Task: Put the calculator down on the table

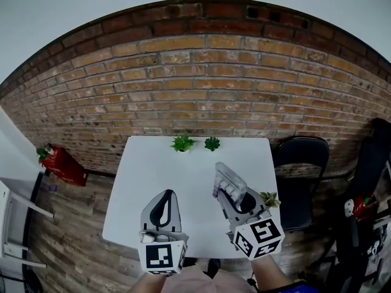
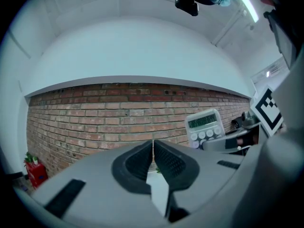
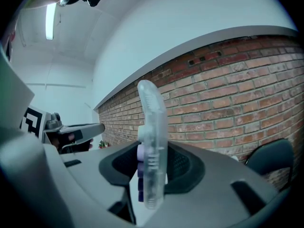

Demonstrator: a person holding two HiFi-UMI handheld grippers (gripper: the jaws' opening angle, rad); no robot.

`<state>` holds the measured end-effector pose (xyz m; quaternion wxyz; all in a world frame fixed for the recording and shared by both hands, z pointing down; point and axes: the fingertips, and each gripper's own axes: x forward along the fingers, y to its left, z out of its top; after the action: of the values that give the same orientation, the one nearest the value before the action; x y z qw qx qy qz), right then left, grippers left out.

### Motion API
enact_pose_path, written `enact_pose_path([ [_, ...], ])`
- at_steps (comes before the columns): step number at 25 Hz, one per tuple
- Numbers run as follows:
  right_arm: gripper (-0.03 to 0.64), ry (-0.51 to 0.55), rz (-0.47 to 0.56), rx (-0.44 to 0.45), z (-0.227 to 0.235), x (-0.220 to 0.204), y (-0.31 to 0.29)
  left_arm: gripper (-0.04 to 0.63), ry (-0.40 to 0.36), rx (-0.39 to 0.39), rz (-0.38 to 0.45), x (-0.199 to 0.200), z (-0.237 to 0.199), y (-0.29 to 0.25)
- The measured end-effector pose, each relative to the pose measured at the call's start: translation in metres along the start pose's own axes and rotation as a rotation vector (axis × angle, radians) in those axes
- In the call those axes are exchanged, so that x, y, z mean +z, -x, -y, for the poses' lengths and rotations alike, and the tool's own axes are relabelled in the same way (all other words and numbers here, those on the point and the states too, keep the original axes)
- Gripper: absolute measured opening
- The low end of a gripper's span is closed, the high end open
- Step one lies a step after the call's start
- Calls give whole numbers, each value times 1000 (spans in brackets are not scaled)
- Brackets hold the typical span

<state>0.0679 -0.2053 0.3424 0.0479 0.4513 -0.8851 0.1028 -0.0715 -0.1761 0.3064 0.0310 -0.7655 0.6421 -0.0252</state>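
While its jaws pinch the calculator (image 3: 153, 127) edge-on, the right gripper (image 3: 152, 163) hovers over the white table (image 1: 153, 182), toward the tabletop's four o'clock. At its nine o'clock, the left gripper (image 2: 153, 158) has its jaws pressed together on nothing. Two small green plants (image 1: 182, 143) stand at the table's twelve o'clock edge, before a brick wall (image 1: 195, 84).

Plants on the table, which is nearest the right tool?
The plant at the table's right edge, beside the right tool; the others stand at the far edge.
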Motion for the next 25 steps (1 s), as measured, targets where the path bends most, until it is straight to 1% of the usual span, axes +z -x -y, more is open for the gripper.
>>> enact_pose_path([
  [4, 137, 5, -20, 3, -5, 0, -26, 18, 1, 6, -5, -3, -22, -15],
  [8, 137, 5, -48, 7, -11, -6, -47, 18, 48, 4, 1, -4, -38, -28],
  [10, 137, -3, -67, 4, -13, -12, -56, 18, 56, 3, -7, -8, -45, -32],
  [13, 137, -16, -96, -1, -13, -24, -68, 18, 58, 1, -34, -19, -54, -38],
  [17, 137, -39, -151, -8, -13, -48, -78, 18, 33, -13, -96, -46, -62, -41],
  [25, 137, -101, -262, -9, -11, -97, -93, 18, 69, -20, -160, -77, -68, -48],
])
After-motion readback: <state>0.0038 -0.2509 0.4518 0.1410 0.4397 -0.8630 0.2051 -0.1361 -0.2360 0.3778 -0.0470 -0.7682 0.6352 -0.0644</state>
